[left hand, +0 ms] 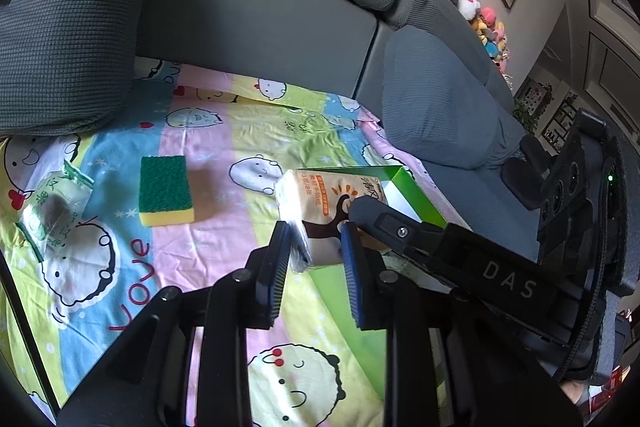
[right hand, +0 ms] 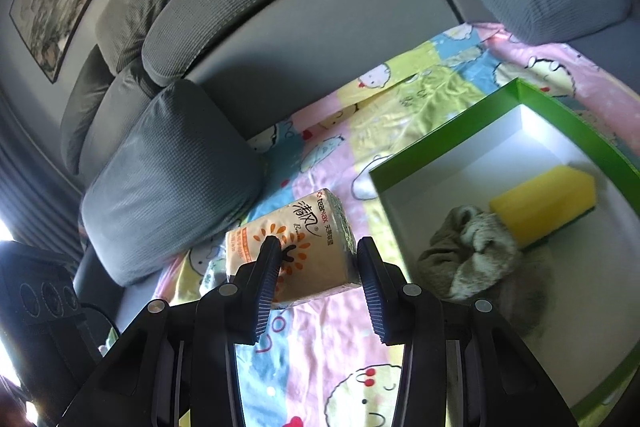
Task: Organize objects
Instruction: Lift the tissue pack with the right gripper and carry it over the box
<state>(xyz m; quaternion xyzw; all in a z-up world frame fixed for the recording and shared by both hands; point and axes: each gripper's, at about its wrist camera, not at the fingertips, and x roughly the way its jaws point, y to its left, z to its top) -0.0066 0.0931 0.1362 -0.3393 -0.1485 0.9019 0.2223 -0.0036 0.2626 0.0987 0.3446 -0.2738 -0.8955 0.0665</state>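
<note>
Grey ribbed fabric is covering the big sofa that is filling the back of both views, and a pastel cartoon-printed sheet is lying spread over its seat. On that sheet the open green cardboard box with a white inside is sitting as the collecting place, and it is already holding two things: a crumpled grey-brown cloth and, touching it, a yellow sponge with a green underside. So the tidying is looking partly done.

Still outside the box, a second sponge, green pad up over yellow foam, is lying on the sheet, and farther toward the sheet's edge a green-and-white plastic-wrapped packet is waiting too.

The orange-and-cream wrapped pack of tissues is the item in hand: it is hanging above the sheet just beside the box's near wall, not yet over the opening. The right gripper is clamping it across its width, pads pressing on both sides. The left gripper is pinching one end of the same pack, its blue pads nearly together on the wrapper's edge. Judging from this, the pack needs carrying over the rim, then the loose sponge and the packet are remaining.
</note>
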